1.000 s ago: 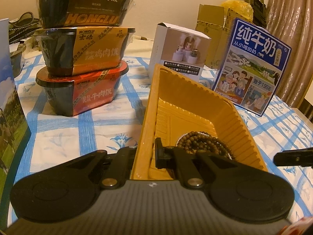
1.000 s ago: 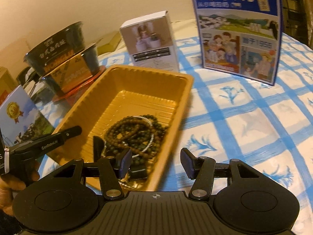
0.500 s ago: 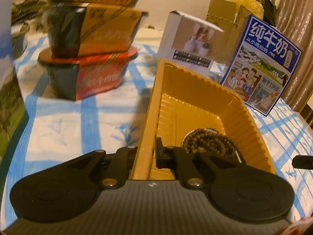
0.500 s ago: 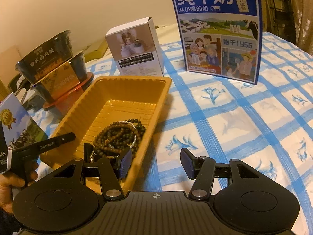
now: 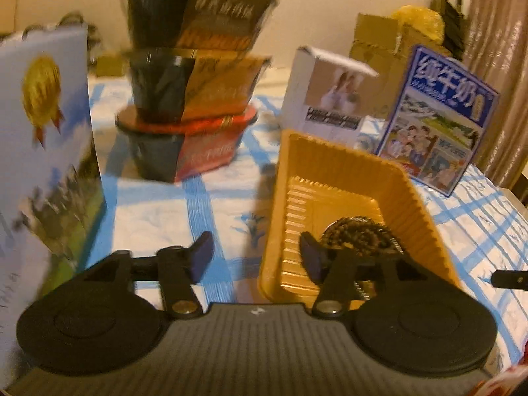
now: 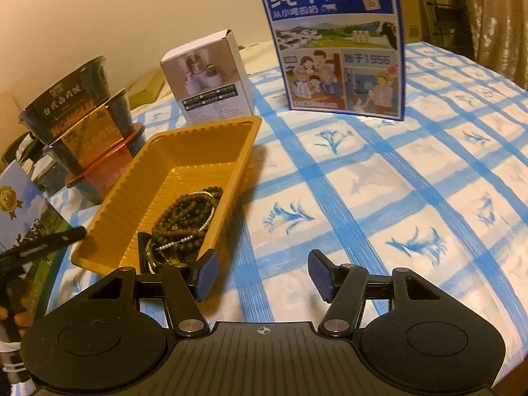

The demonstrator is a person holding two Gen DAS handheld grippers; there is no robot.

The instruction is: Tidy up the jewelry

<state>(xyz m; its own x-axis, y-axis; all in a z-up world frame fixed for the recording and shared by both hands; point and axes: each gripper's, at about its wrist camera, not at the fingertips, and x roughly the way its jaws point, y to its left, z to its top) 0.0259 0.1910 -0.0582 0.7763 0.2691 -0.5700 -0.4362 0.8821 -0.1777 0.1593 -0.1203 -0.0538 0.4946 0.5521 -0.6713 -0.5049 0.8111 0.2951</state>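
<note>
**Left tool letting go of the tray rim**

Releasing its clamp on the near wall of the ribbed yellow plastic tray [image 5: 333,178], the left tool [image 5: 255,257] has just been opening its jaws; they are now standing apart, one pad outside the tray and one inside, with the rim between them but no longer pinched. In the earlier left view the same jaws were shut tight on that wall. The right tool [image 6: 262,275] has also been widening slightly and is hanging open over the blue-and-white checked cloth on the surface [image 6: 379,198], at about three o'clock of the tray, holding nothing.

The dark wooden bead strands with a silver chain [image 6: 186,221] are lying coiled in the tray's near end, touching its floor. Judging from this, the jewelry is already gathered and the tray set down; little seems left beyond drawing both tools away, though no other loose jewelry is showing on the cloth.

Beyond the tray, the stacked black food bowls [image 5: 194,99] are sitting at eleven o'clock, the small white carton [image 6: 211,79] at twelve, and the blue illustrated milk box [image 6: 336,43] at one.
</note>
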